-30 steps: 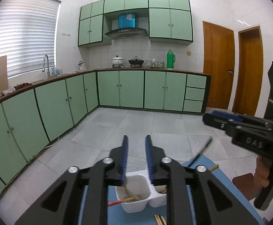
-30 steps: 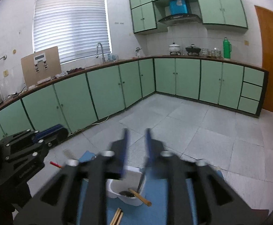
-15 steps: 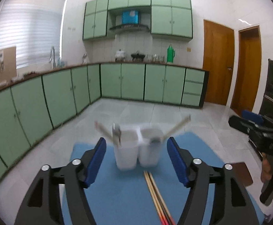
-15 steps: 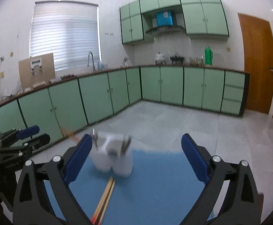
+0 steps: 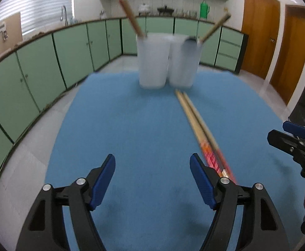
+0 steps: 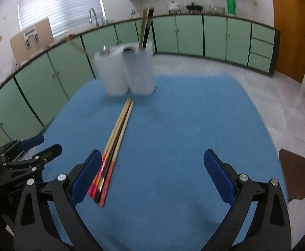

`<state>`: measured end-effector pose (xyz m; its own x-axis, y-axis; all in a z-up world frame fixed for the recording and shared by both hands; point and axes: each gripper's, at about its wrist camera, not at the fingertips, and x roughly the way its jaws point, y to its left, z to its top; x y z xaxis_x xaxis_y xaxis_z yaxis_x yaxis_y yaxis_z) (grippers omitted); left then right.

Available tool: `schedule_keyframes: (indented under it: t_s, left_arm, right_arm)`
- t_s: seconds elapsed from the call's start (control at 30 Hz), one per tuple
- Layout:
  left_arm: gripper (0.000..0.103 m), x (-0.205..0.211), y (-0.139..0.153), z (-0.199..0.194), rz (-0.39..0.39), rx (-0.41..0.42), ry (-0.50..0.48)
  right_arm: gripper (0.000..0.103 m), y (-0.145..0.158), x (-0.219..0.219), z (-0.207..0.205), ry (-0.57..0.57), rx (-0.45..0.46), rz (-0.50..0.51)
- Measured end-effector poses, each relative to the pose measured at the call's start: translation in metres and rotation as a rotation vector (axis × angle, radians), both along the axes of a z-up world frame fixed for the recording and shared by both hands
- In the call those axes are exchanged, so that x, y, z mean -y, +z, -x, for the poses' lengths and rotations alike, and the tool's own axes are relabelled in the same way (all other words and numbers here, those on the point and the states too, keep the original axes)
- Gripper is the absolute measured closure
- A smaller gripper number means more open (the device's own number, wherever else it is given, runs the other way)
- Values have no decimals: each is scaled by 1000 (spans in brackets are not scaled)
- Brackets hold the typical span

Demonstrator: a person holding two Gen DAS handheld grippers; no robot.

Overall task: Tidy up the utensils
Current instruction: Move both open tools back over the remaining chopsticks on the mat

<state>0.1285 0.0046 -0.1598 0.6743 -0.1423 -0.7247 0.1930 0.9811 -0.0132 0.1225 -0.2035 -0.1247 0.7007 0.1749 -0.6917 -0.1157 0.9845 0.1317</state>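
Note:
Two white utensil cups (image 5: 166,60) stand side by side at the far end of a blue mat (image 5: 131,138), each with a wooden stick leaning out. They also show in the right wrist view (image 6: 129,71). A bundle of chopsticks (image 5: 200,131) with red and orange ends lies on the mat in front of the cups, also in the right wrist view (image 6: 114,146). My left gripper (image 5: 152,179) is open and empty, low over the near mat, chopsticks by its right finger. My right gripper (image 6: 152,177) is open and empty, chopsticks by its left finger.
The blue mat covers a small table; tiled floor (image 6: 278,96) and green kitchen cabinets (image 5: 47,62) lie beyond its edges. A brown chair seat (image 6: 292,175) sits at the right. Each gripper shows at the other view's side edge (image 5: 295,144) (image 6: 24,161).
Both grippers opened from shut above the cups, pulled back and dropped low toward the near mat. The cups now stand far ahead and the chopsticks lie between the two grippers.

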Motion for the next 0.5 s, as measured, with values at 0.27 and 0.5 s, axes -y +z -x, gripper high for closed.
schedule_keyframes:
  t_s: [0.27,0.5]
  left_arm:
    - [31,-4,-21,10,-34,-57,6]
    - [31,-9,-22,12,-35,-67,17]
  right_arm:
    - [25,-33,-30,13,70,-93,22]
    - [36,-46,-48,21,107,-129,58]
